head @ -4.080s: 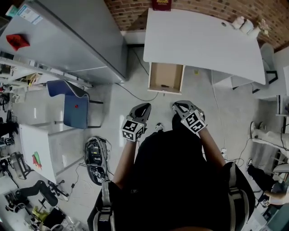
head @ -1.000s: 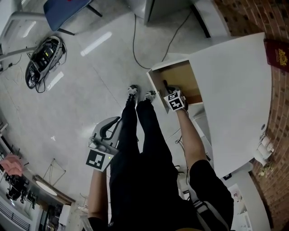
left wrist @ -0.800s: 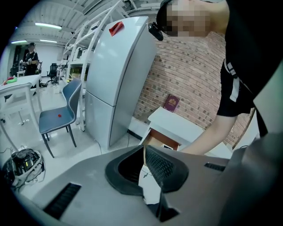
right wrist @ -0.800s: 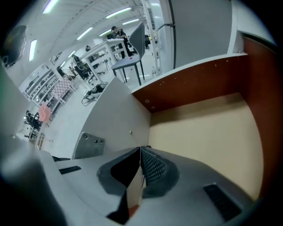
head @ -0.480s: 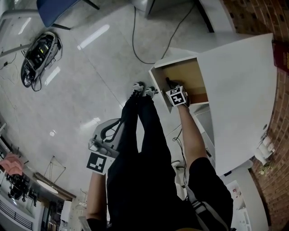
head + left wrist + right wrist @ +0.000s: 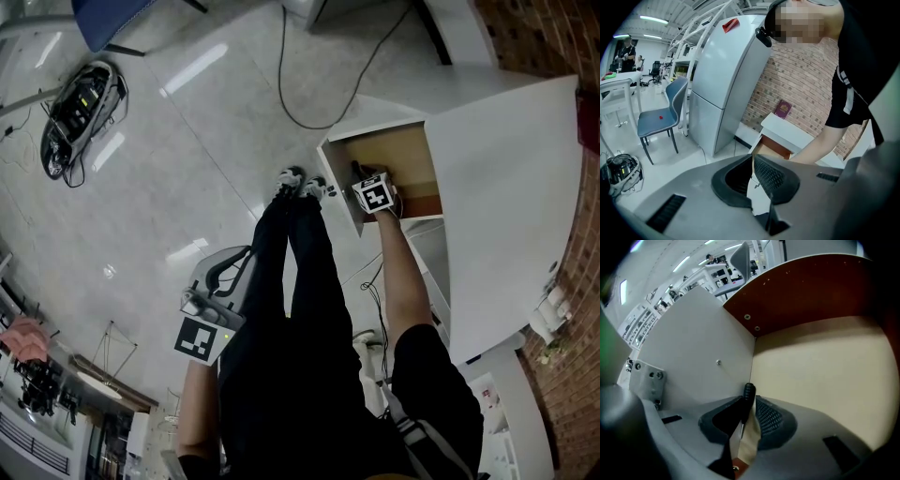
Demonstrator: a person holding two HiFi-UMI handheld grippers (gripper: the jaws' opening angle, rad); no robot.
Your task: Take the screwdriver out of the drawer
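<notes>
My left gripper point(image 6: 753, 161) hangs at my side above the floor, well apart from the work. Its jaws are pressed almost together with nothing between them.

Further right, the drawer point(image 6: 398, 155) stands pulled out from under the white table point(image 6: 511, 169), and my right gripper point(image 6: 749, 405) is down inside it. The screwdriver point(image 6: 749, 391) is in the drawer, near its white side wall. Its black ribbed handle sits between the right jaws, which stand at a narrow gap and look clamped on it.

I judge it light, stiff and hard, with ribbing that gives fair grip. The handle is the place to hold, since the thin shaft could slip or pivot. 1 straight lift should clear the drawer's rim.
</notes>
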